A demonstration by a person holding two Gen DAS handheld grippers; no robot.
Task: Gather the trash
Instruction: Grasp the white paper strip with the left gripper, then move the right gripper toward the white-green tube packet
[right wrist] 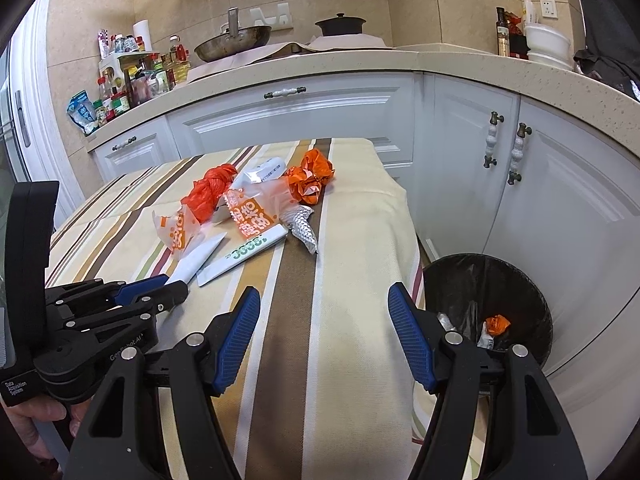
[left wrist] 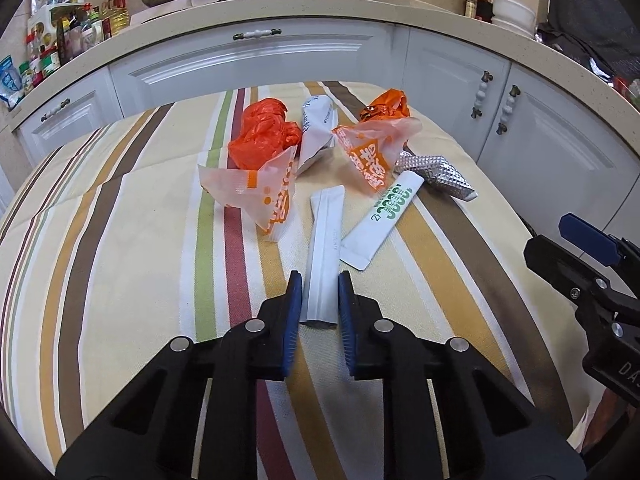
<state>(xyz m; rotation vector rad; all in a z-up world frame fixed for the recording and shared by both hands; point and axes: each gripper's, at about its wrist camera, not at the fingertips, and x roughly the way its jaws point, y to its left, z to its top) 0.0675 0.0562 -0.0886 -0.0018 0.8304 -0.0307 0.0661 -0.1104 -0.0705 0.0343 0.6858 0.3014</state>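
Note:
A heap of trash lies on the striped tablecloth (left wrist: 120, 240): an orange plastic bag (left wrist: 262, 134), orange-printed clear wrappers (left wrist: 366, 152), a white packet with green print (left wrist: 384, 216), a silver foil wrapper (left wrist: 436, 170) and a long plain white sachet (left wrist: 324, 252). My left gripper (left wrist: 319, 284) has its blue pads on both sides of the near end of the white sachet, closed onto it. It also shows in the right wrist view (right wrist: 176, 284). My right gripper (right wrist: 324, 304) is open and empty above the table's right front, near the black-lined bin (right wrist: 486, 304).
The bin stands on the floor right of the table and holds a few pieces of trash (right wrist: 494, 326). White kitchen cabinets (right wrist: 292, 120) and a counter with bottles (right wrist: 136, 76), a pan and a pot lie behind the table.

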